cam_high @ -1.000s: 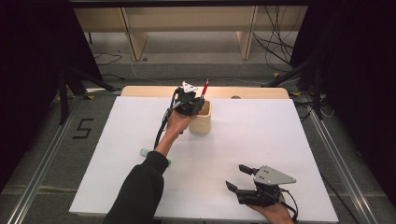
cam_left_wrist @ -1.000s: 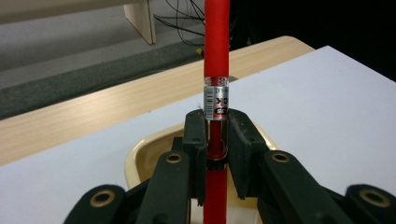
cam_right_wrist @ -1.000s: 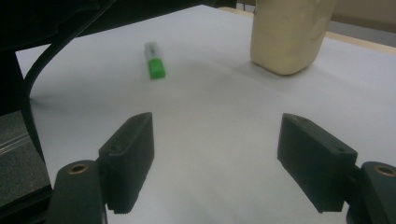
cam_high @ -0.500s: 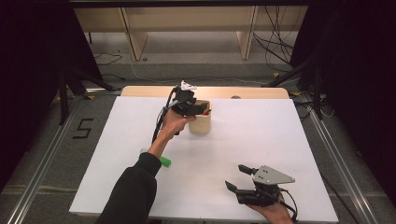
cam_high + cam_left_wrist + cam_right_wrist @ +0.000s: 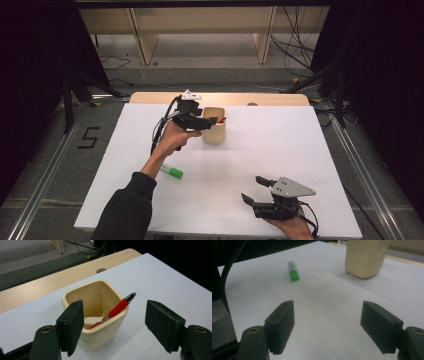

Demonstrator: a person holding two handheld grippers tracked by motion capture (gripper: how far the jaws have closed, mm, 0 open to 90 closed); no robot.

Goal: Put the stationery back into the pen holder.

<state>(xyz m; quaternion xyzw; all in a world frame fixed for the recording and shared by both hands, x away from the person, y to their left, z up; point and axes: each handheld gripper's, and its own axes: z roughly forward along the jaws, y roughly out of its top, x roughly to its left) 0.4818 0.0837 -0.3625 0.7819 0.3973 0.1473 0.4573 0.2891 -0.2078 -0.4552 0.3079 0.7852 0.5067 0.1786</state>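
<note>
A cream square cup (image 5: 214,131) stands at the far middle of the white table. A red pen (image 5: 117,310) leans inside the cup (image 5: 97,315), its silver tip over the rim. My left gripper (image 5: 212,121) hovers just above and left of the cup. Its jaws have just been opening and stand wide apart, with nothing pressed between the pads (image 5: 72,325). My right gripper (image 5: 250,188) rests open near the front edge with bare table between its fingers. A green-capped marker (image 5: 171,172) lies on the table by the left forearm, and its green cap (image 5: 293,273) faces the right gripper.
The white table top (image 5: 280,150) sits on a wooden desk whose far edge (image 5: 270,98) shows behind the cup. Cables trail on the floor beyond. Black curtains hang at both sides. A dark sleeve (image 5: 125,210) comes in at the front left.
A second ago the left gripper held the red pen upright over the cup. Now the pen lies in the cup, the jaws are apart and the hand has drawn back. The right gripper has kept still.
</note>
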